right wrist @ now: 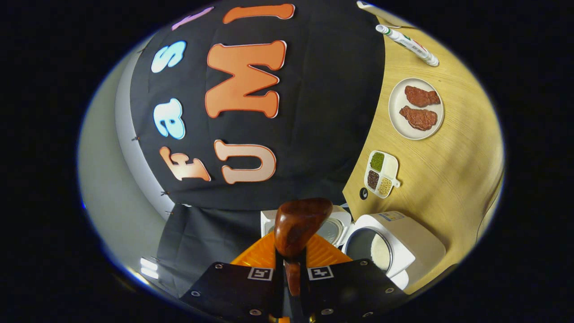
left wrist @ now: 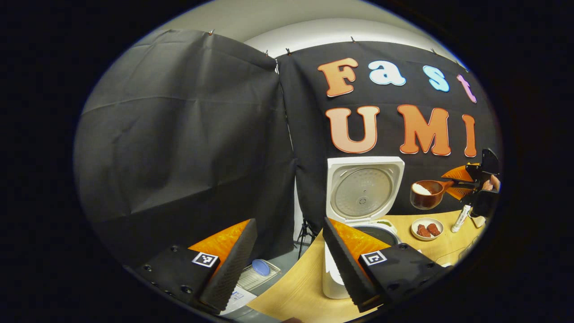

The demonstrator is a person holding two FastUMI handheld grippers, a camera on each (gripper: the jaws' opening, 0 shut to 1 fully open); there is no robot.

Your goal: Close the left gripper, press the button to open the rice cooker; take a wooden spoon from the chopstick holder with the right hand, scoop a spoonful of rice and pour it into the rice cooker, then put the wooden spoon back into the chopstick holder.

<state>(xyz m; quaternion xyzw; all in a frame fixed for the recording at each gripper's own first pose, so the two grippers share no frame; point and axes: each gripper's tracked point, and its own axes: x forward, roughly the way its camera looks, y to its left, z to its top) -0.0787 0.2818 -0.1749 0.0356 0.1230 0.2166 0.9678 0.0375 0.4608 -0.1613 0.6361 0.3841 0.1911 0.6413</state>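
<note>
The right tool (right wrist: 291, 269) grips the wooden spoon (left wrist: 426, 194), loaded with rice, right of the open rice cooker (left wrist: 363, 197). The left tool (left wrist: 289, 260) hangs released. Tip early and rice lands on the table (left wrist: 305, 287).

Nothing legible can be made out. Each claw carries small square black-and-white marker tags: two on the left claw (left wrist: 289, 260) and two on the right claw (right wrist: 290, 272), patterns rather than text. The tube (right wrist: 407, 44) lying on the counter (right wrist: 448, 179) bears print too small to read, and the sticker on the rice cooker (right wrist: 406, 244) is likewise too small.
</note>
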